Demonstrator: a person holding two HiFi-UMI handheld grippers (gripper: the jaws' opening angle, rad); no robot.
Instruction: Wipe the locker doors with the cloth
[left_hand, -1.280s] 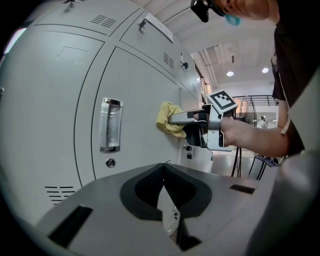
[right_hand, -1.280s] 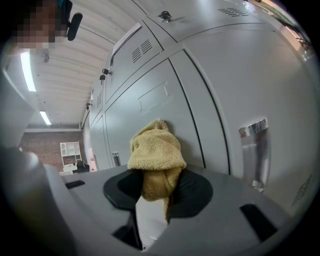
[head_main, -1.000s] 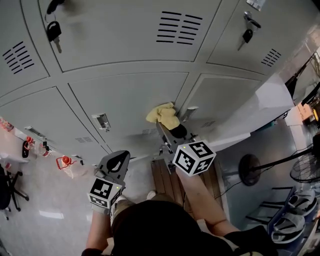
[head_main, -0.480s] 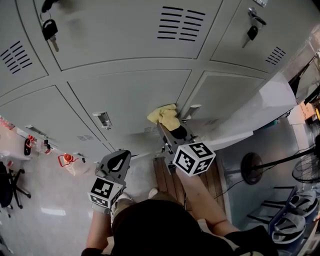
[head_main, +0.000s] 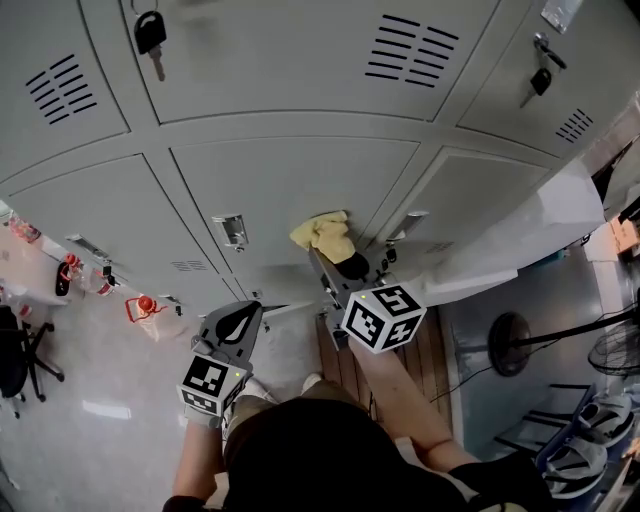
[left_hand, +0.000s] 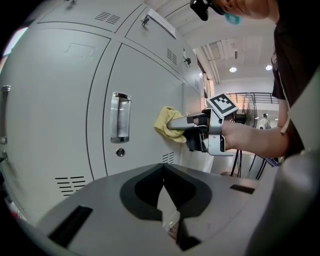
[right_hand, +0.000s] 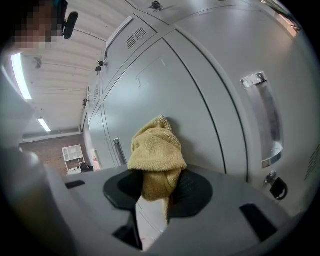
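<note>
Your right gripper (head_main: 324, 256) has its fingers clamped narrowly on the yellow cloth (head_main: 324, 233). In the right gripper view, the cloth (right_hand: 156, 150) bunches up out of the jaws, with a strip of it pinched between the two fingers (right_hand: 192, 192). The fluffy top of the cloth presses against the grey locker door (head_main: 285, 185). The contact point sits close to that door's right edge, just beside the seam with the neighbouring door (head_main: 465, 190). It is well to the right of the door's own metal handle (head_main: 230, 231).

The left gripper view shows the same thing from the side. There the right gripper (left_hand: 173, 124) reaches in level and the cloth (left_hand: 166, 125) is squashed flat on the door, to the right of the handle (left_hand: 120, 116) and above a small set of vent slots (left_hand: 168, 158).

Your left gripper (head_main: 238, 312) hangs low and close to your body, apart from the doors and touching none of them. Its fingers (left_hand: 142, 187) are drawn together, meeting at the tips with only a thin wedge of light behind them, and nothing is between them.

A key (head_main: 150, 35) hangs from the upper door's lock.
</note>
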